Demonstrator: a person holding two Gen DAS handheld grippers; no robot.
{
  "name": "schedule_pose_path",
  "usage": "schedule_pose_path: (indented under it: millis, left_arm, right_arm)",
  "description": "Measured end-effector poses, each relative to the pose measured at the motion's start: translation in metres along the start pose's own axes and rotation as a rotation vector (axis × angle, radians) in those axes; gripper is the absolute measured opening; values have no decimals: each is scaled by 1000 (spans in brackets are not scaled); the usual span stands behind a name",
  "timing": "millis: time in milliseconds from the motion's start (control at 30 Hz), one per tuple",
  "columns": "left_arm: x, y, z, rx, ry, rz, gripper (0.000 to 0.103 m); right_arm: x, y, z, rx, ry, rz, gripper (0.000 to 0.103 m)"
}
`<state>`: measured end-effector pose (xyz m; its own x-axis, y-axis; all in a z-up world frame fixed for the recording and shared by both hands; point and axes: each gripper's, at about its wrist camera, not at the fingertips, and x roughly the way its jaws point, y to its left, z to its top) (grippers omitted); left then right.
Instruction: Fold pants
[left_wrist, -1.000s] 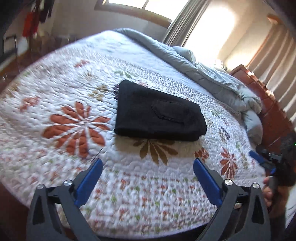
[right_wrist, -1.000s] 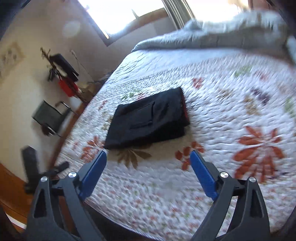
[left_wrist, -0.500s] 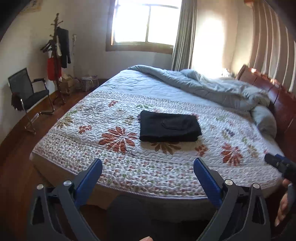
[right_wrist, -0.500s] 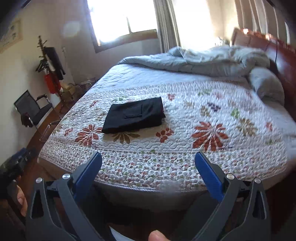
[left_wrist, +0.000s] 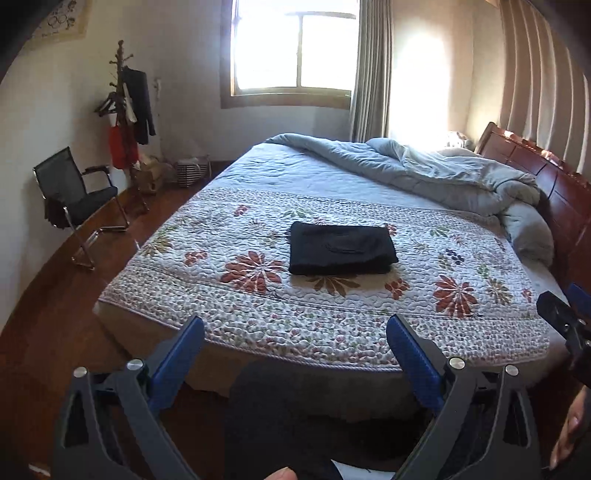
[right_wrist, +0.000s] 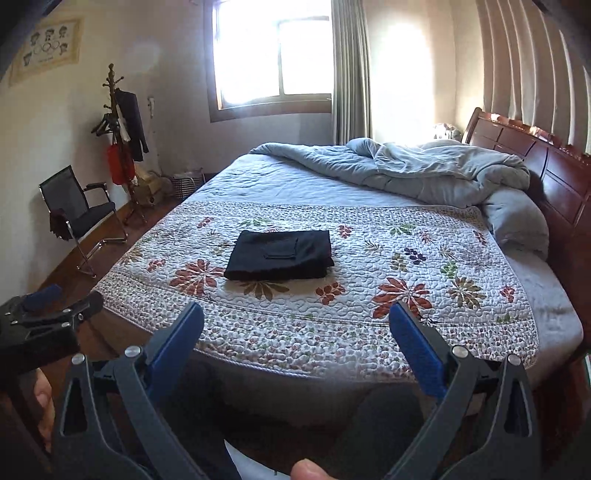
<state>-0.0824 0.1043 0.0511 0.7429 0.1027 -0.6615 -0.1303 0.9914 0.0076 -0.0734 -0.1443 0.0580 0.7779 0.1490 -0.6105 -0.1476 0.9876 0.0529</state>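
The black pants (left_wrist: 341, 252) lie folded into a flat rectangle on the flowered quilt (left_wrist: 258, 295) of the bed; they also show in the right wrist view (right_wrist: 280, 254). My left gripper (left_wrist: 295, 328) is open and empty, held well back from the bed's foot edge. My right gripper (right_wrist: 295, 314) is open and empty, also back off the bed. Each gripper shows at the edge of the other's view: the right gripper (left_wrist: 565, 325), the left gripper (right_wrist: 51, 314).
A grey duvet (left_wrist: 424, 173) is bunched at the head by the wooden headboard (left_wrist: 554, 192). A black chair (left_wrist: 74, 199) and a coat stand (left_wrist: 125, 122) stand at the left wall. Wooden floor (left_wrist: 55, 332) surrounds the bed.
Both grippers have pulled back and up from close over the quilt to beyond the bed's foot edge. The folded pants have not moved.
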Motion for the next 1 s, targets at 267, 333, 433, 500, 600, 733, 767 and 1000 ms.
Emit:
schedule_pose_path:
  millis: [267,333,433,500,600,733,767,1000]
  left_arm:
    - [6,10,3,-73,4,2,99]
    - [11,10,4,-68,12,4,99]
    - [20,6,5,-60,32,-7,99]
    - [25,5,6,-53,36,4,99]
    - [29,3,8,-39,33,23,99]
    - [31,3,14,-44,26,27,99]
    - [31,4,15,-43,26,28,99]
    - [37,4,16,-42,49,19,99]
  right_arm:
    - [20,3,-1,-6,72,13,100]
    - [25,4,-2,-9,88,19,100]
    - [35,6,-2,-14,104,20,100]
    - [43,6,0,-17,114,19,100]
    - [51,5,1,-26,122,8,100]
    - [58,3,4,-27,129,4,100]
    - [59,4,5,-29,129,3,100]
    - [60,8,8,-49,125,2,100]
